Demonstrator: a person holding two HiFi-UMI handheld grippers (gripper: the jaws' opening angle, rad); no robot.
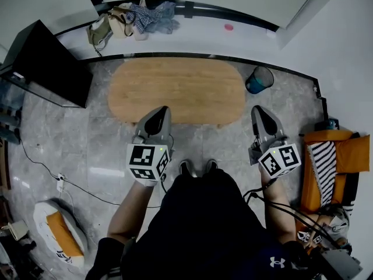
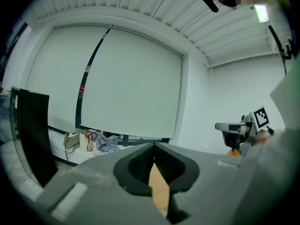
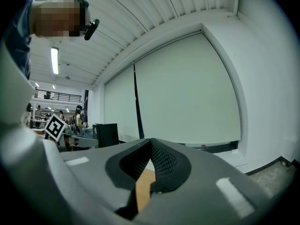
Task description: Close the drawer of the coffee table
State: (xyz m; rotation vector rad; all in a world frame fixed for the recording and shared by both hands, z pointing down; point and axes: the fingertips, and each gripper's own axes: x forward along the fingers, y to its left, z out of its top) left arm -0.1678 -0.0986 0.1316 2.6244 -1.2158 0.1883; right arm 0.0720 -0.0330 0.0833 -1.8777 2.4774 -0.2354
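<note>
An oval wooden coffee table (image 1: 175, 89) stands on the grey floor in front of me. No drawer shows from the head view. My left gripper (image 1: 160, 111) hovers over the table's near edge at the left, jaws shut with nothing in them. My right gripper (image 1: 258, 109) is held just past the table's right end, also shut and empty. In the left gripper view the left gripper (image 2: 153, 144) points at a white wall, with a sliver of table (image 2: 159, 191) behind the jaws. The right gripper view shows the right gripper (image 3: 150, 140) pressed together over the same wood (image 3: 143, 191).
A black cabinet (image 1: 49, 63) stands at the left and a blue bin (image 1: 259, 79) at the table's right end. Bags and clothes (image 1: 131, 19) lie on the window ledge. An orange chair (image 1: 329, 168) is at my right, and a cable (image 1: 58, 182) runs along the floor at my left.
</note>
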